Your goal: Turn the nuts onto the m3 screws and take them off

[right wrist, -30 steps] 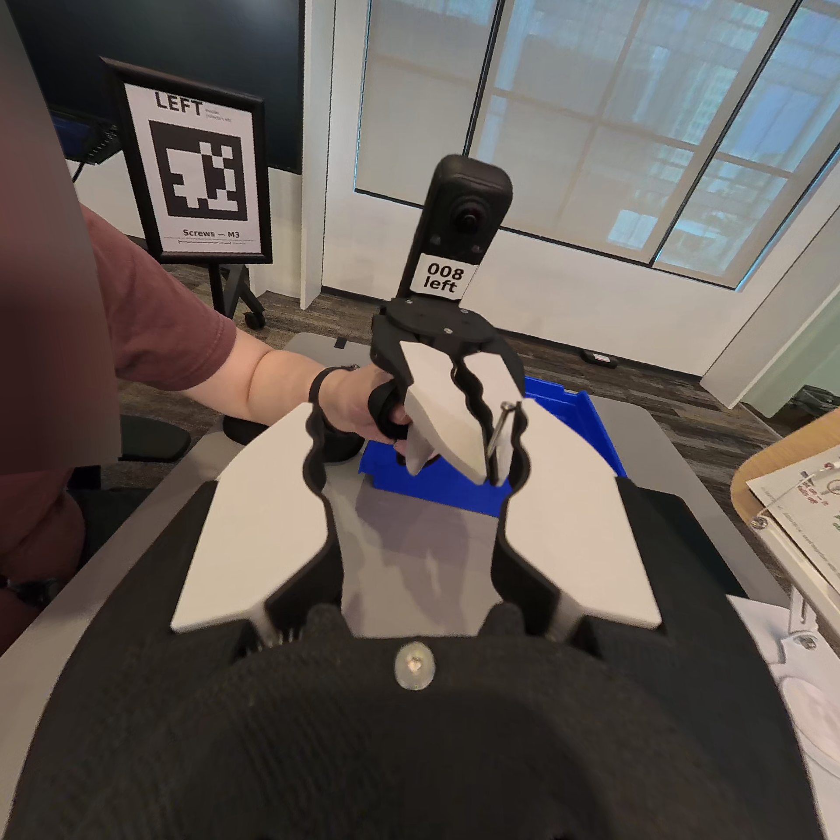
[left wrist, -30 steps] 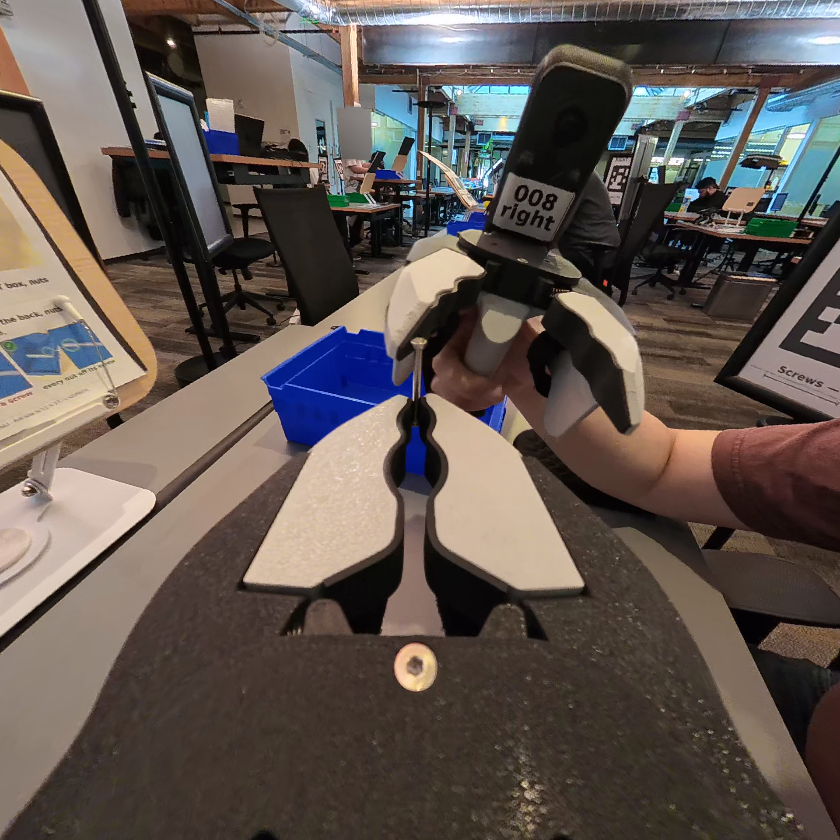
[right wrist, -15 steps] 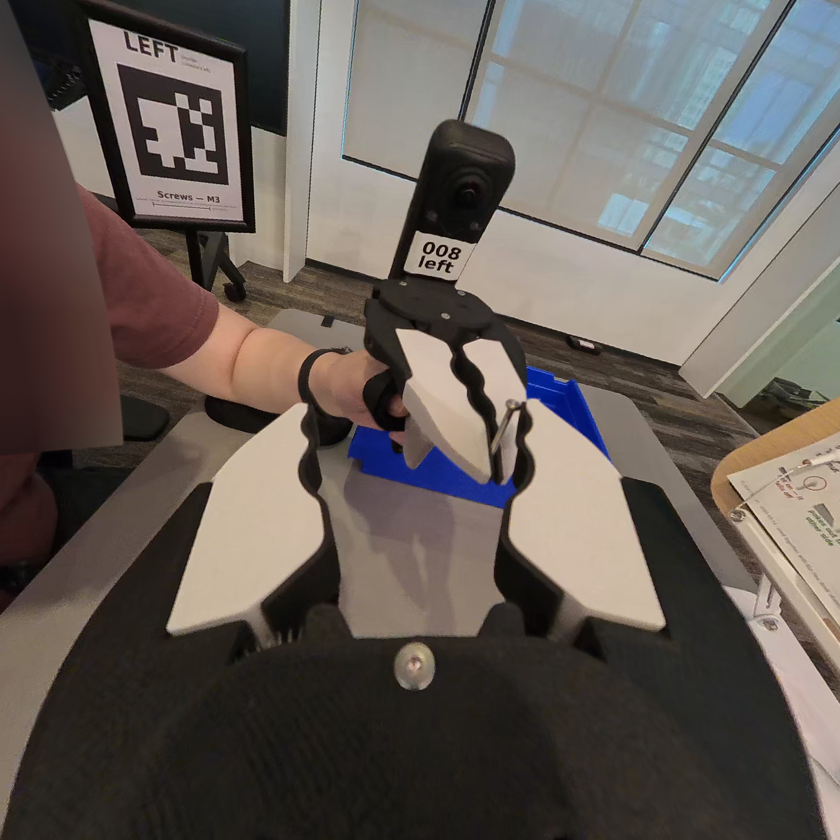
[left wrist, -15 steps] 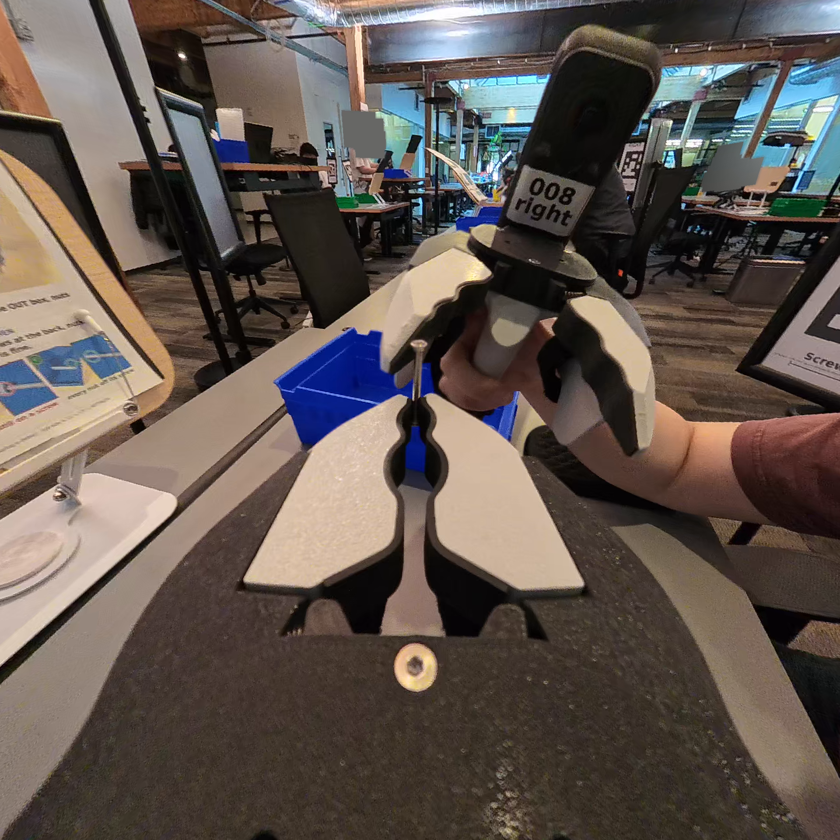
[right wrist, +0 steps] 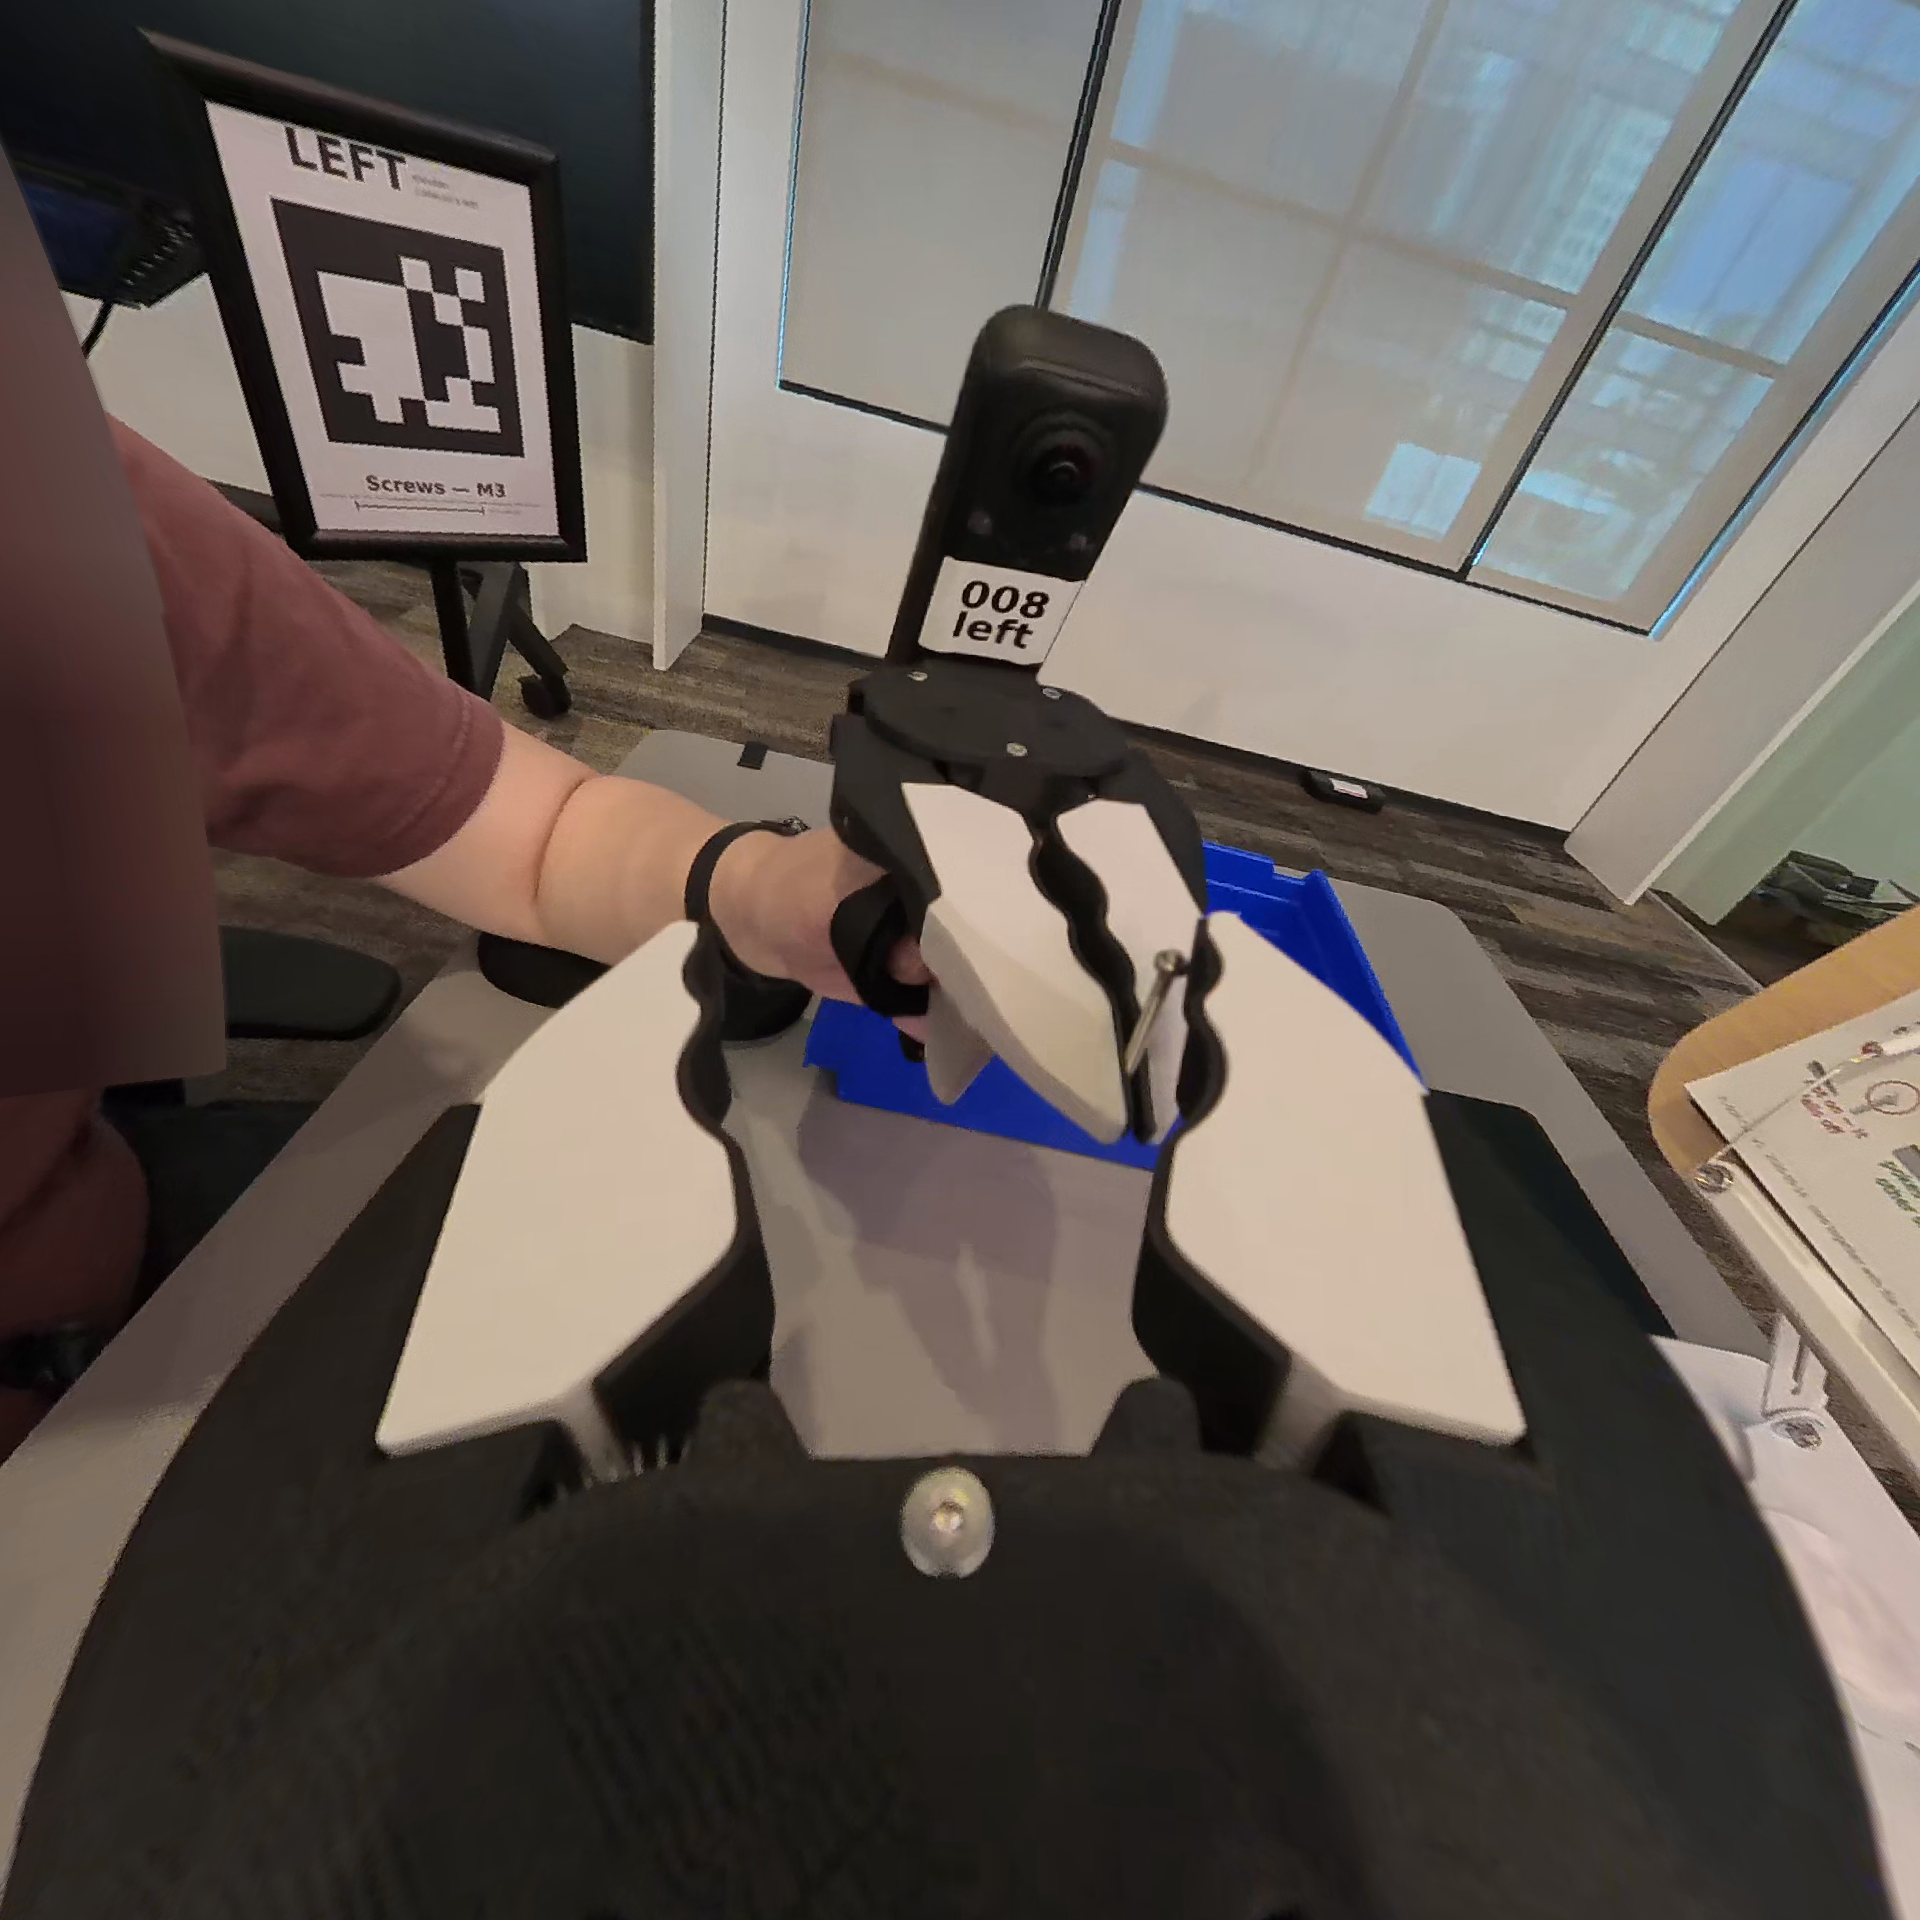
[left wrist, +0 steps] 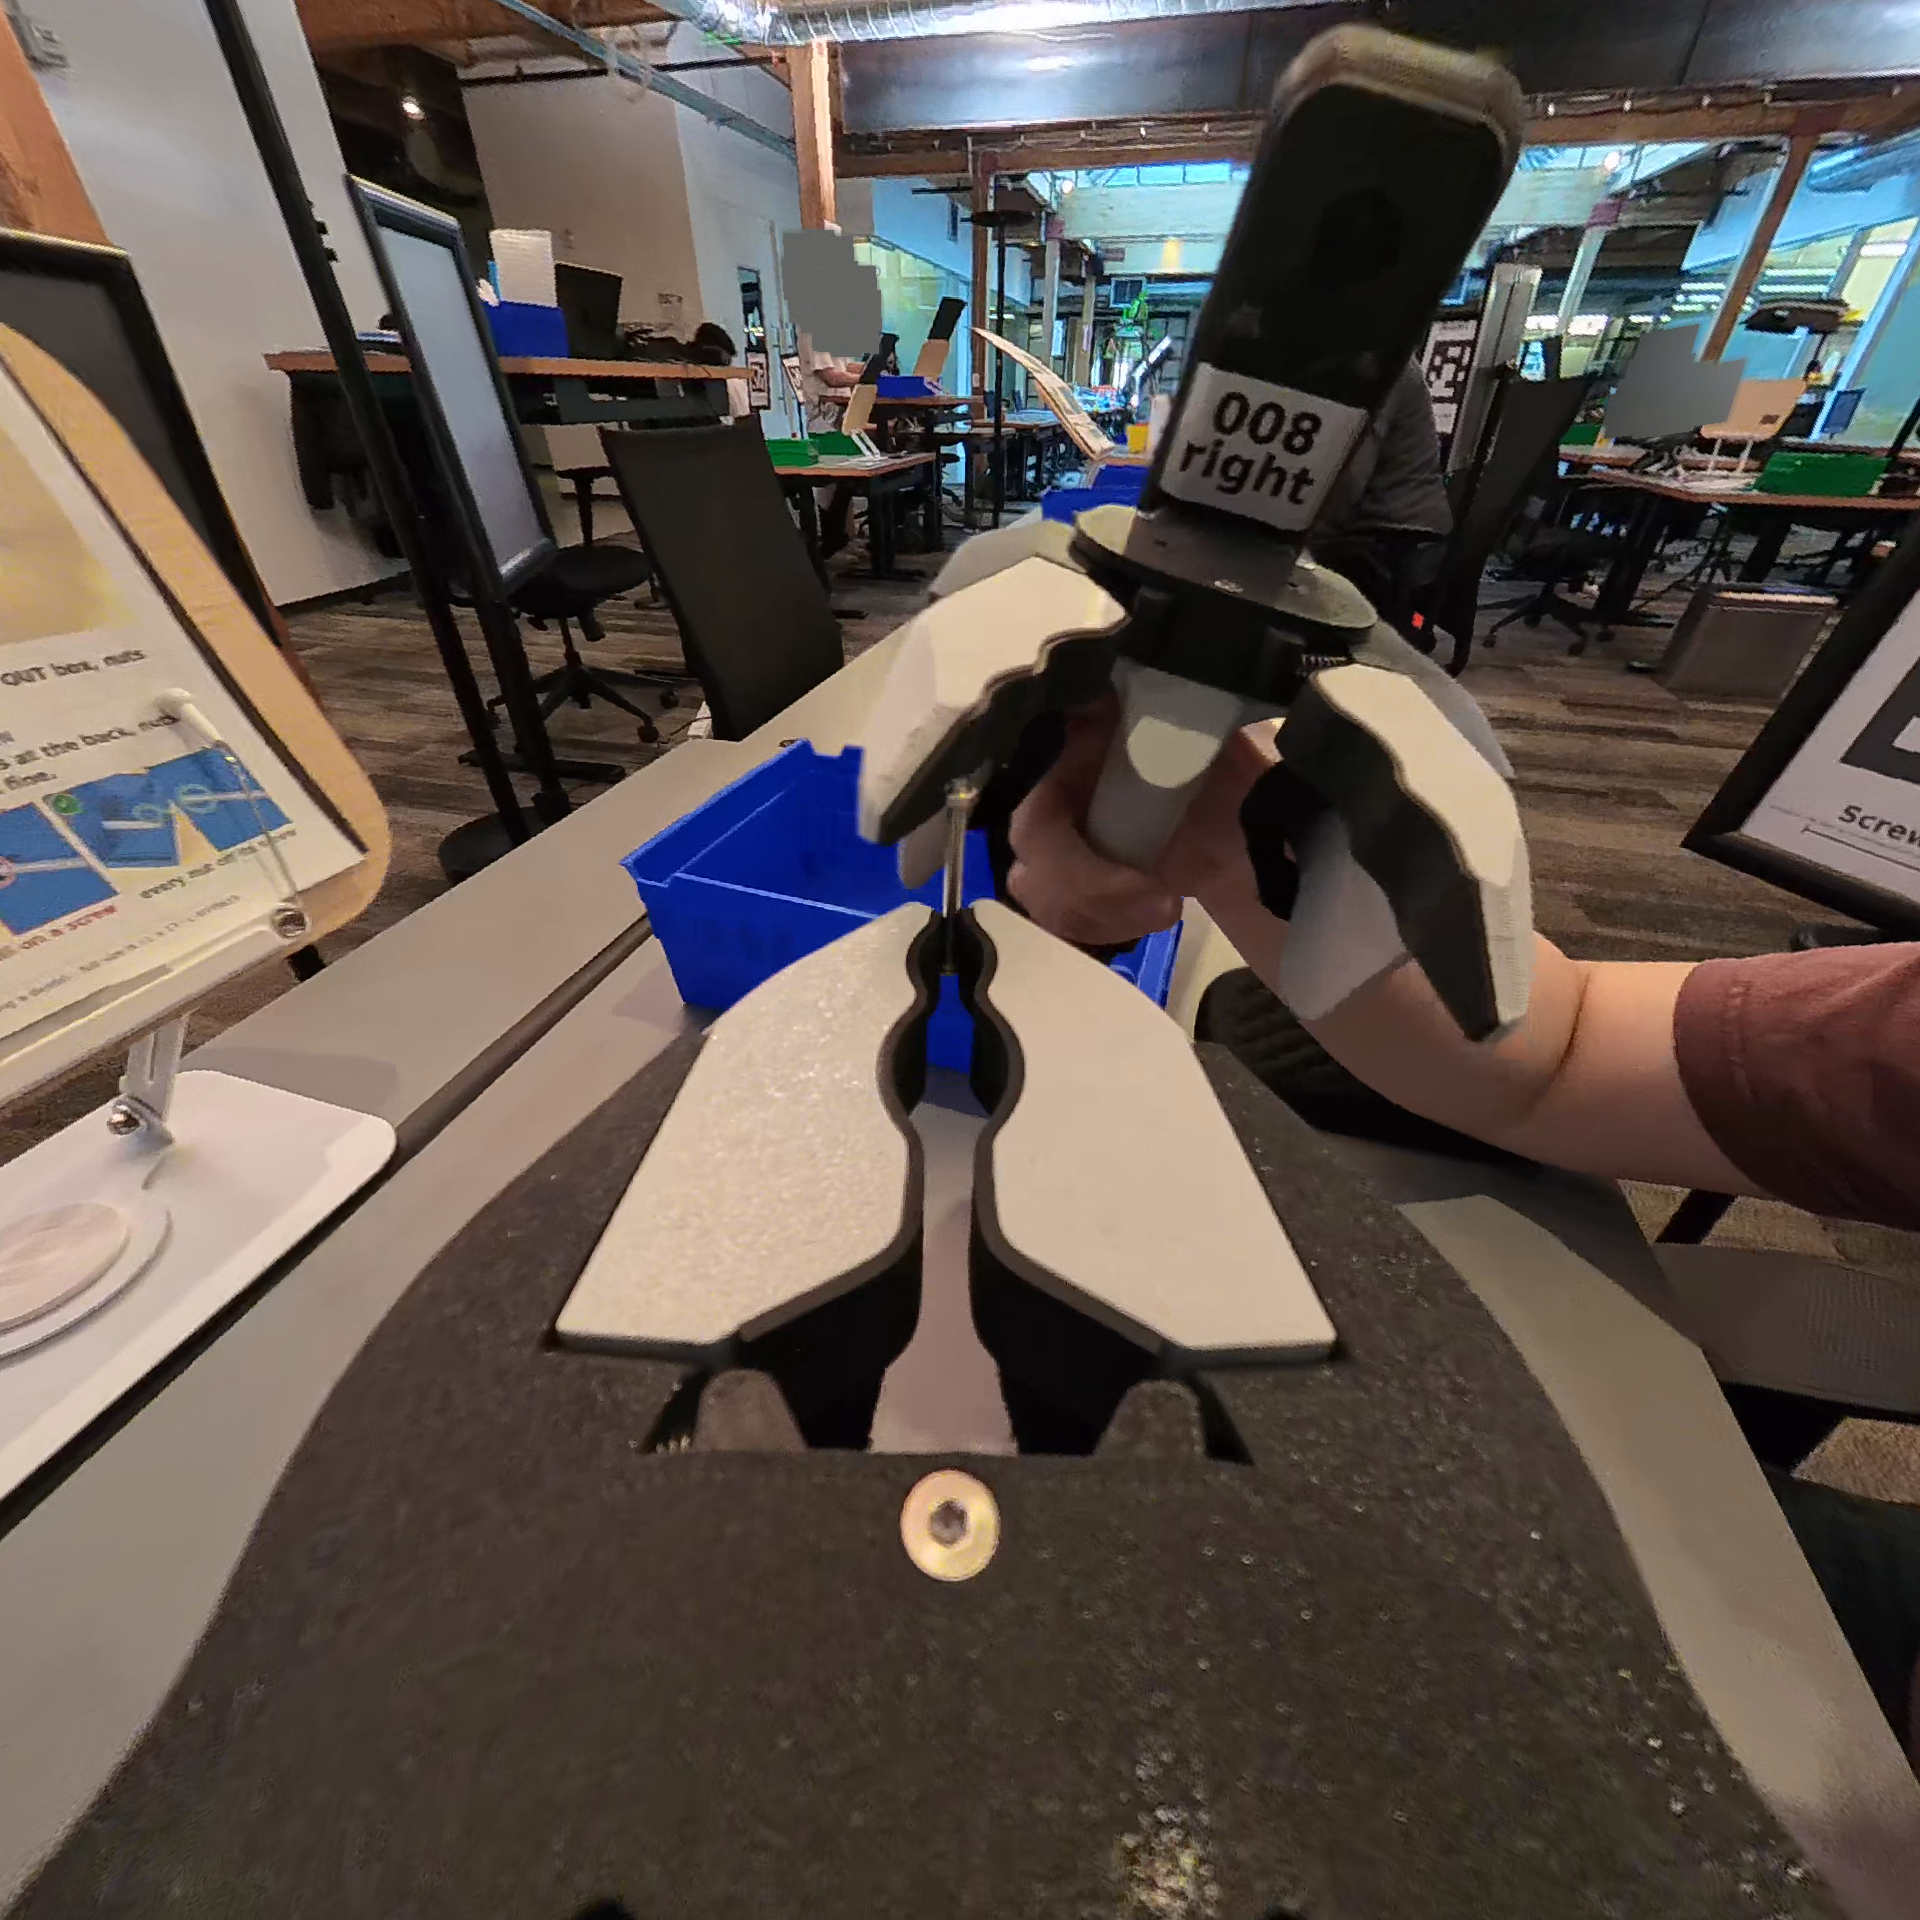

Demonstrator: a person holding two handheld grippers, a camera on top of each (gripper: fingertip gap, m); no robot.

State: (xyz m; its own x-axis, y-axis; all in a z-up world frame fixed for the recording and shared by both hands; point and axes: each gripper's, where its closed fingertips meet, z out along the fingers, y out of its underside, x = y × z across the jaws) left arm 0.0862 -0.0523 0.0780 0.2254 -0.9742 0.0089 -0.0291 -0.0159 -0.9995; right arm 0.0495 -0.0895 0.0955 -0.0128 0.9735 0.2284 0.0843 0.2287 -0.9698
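Above the blue bin [left wrist: 769,883], your left gripper [left wrist: 951,925] clenched the screw [left wrist: 953,862] upright by its lower end, head up, while your right gripper [right wrist: 951,987] gaped wide, one finger [left wrist: 977,686] just beside the head.
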